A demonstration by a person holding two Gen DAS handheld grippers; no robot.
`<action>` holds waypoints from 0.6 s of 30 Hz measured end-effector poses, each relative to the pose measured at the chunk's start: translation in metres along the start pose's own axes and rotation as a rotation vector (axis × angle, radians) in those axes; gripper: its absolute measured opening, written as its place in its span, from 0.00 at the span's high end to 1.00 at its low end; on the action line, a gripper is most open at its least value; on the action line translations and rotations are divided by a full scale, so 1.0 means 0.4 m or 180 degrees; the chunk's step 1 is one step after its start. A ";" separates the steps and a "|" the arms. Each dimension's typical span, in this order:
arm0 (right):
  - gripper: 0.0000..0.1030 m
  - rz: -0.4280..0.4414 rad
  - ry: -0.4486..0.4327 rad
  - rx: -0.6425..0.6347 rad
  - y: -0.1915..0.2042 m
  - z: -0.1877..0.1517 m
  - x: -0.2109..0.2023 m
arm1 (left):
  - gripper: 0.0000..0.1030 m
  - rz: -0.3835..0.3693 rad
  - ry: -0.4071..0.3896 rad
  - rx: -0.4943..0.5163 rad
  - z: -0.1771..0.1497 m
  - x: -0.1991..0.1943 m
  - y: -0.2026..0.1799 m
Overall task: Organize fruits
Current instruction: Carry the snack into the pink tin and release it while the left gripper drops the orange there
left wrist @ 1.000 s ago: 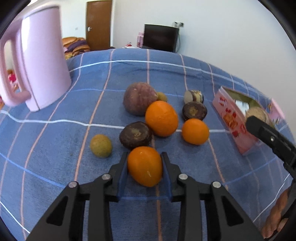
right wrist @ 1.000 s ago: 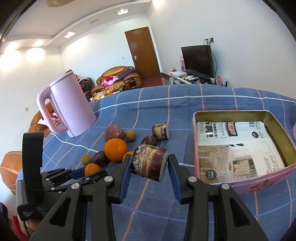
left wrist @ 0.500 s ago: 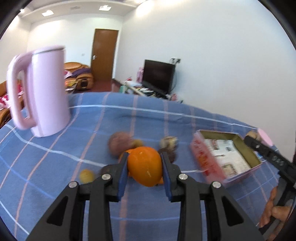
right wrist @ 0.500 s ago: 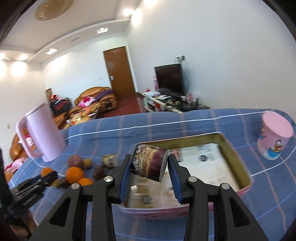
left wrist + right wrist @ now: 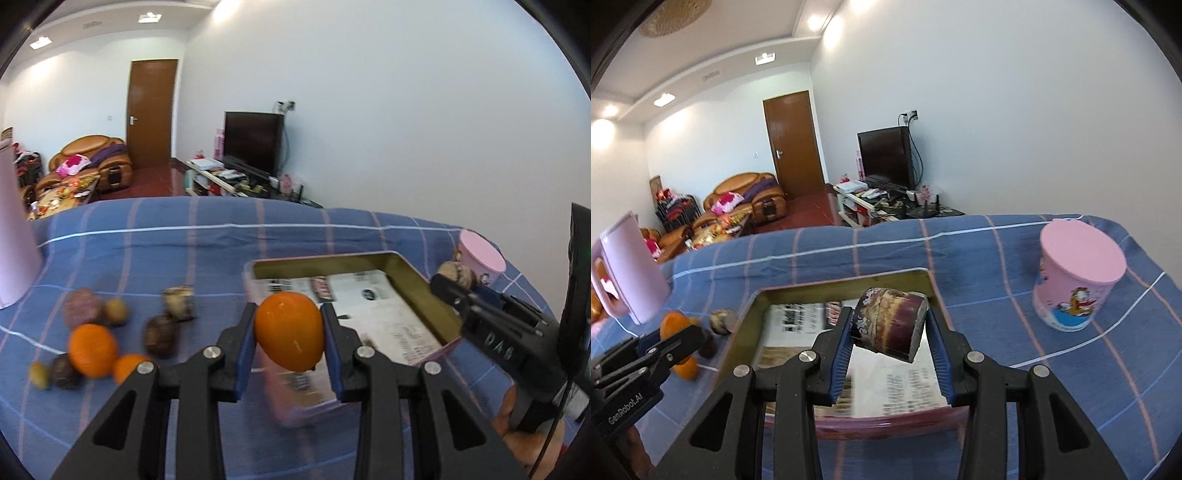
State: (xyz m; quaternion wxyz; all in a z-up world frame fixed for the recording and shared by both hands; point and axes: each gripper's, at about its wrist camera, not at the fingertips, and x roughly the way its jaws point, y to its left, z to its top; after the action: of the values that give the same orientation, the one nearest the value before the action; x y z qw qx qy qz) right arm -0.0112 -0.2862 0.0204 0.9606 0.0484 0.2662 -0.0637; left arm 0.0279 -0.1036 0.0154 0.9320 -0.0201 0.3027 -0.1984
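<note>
Both grippers hang above the tin (image 5: 750, 306) — right gripper (image 5: 888, 325) pinching a cut fruit piece (image 5: 890, 325) nearer its middle, left gripper (image 5: 289, 330) pinching an orange (image 5: 289, 330) at the near edge.

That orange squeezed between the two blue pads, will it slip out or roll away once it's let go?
The orange is round and smooth-skinned, so it would probably roll once released. The tin has raised walls that should stop it. The left gripper pinches it only at its sides, so a slight slip seems possible.
</note>
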 end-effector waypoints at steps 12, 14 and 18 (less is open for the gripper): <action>0.60 -0.0076 0.0318 -0.0141 -0.013 -0.022 0.059 | 0.66 0.0065 0.0253 0.0138 -0.019 0.090 -0.079; 0.60 -0.0070 0.0369 -0.0188 -0.003 -0.029 0.069 | 0.66 0.0088 0.0249 0.0169 -0.023 0.092 -0.081; 0.59 -0.0066 0.0393 -0.0270 0.012 -0.036 0.071 | 0.66 0.0139 0.0313 0.0233 -0.029 0.113 -0.092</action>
State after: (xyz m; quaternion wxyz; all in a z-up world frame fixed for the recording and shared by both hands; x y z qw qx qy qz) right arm 0.0062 -0.2824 -0.0063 0.9428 0.0087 0.3279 -0.0592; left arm 0.0416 -0.1536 -0.0133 0.9202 0.0304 0.3410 -0.1897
